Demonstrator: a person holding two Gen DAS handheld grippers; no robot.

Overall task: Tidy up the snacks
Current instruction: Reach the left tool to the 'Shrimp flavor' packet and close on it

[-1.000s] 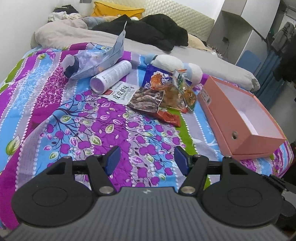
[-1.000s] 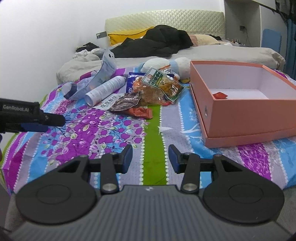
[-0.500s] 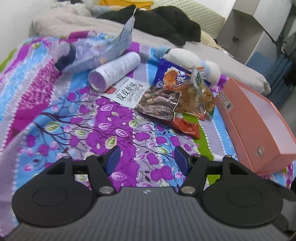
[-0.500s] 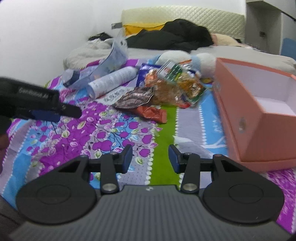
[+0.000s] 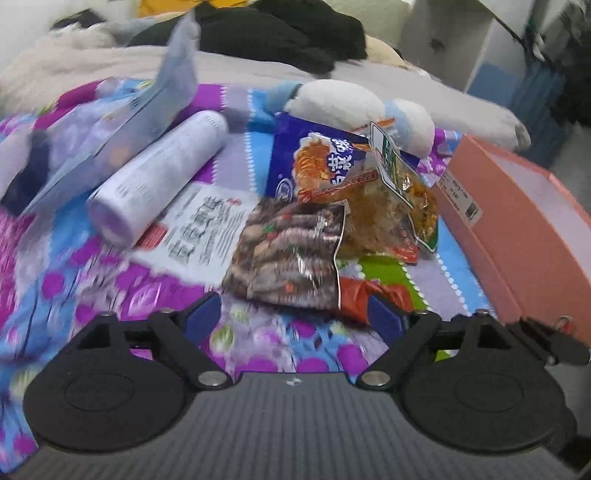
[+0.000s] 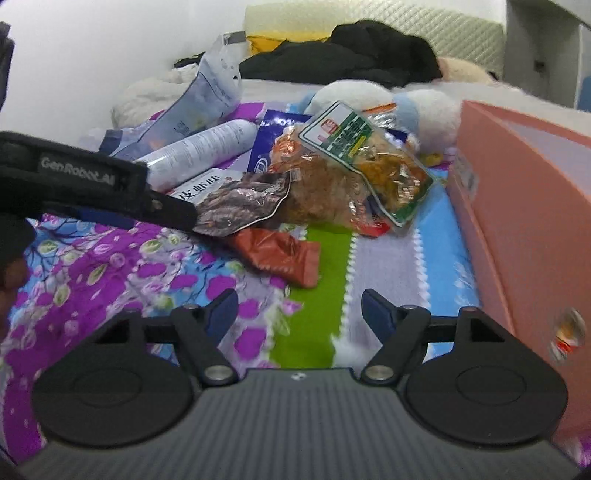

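Observation:
A pile of snack packets lies on the patterned bedspread: a dark shrimp packet (image 5: pixel 291 254), a small red packet (image 5: pixel 356 297), a blue noodle bag (image 5: pixel 314 162), a clear bag with a green label (image 5: pixel 402 184) and a white tube (image 5: pixel 159 177). My left gripper (image 5: pixel 293 319) is open, its fingertips just short of the shrimp and red packets. My right gripper (image 6: pixel 299 314) is open and empty above the bedspread, a little short of the red packet (image 6: pixel 277 254). The left gripper's body (image 6: pixel 92 181) shows at the left of the right wrist view.
An open pink box (image 5: pixel 517 221) stands on the right of the bed, also close on the right in the right wrist view (image 6: pixel 528 206). A white plush toy (image 5: pixel 343 101), a grey-blue pouch (image 5: pixel 147 110), black clothes (image 5: pixel 295 33) and pillows lie beyond the pile.
Both grippers have moved forward toward the snack pile, which now looks larger and closer. Both have opened wider. Nothing has been grasped.

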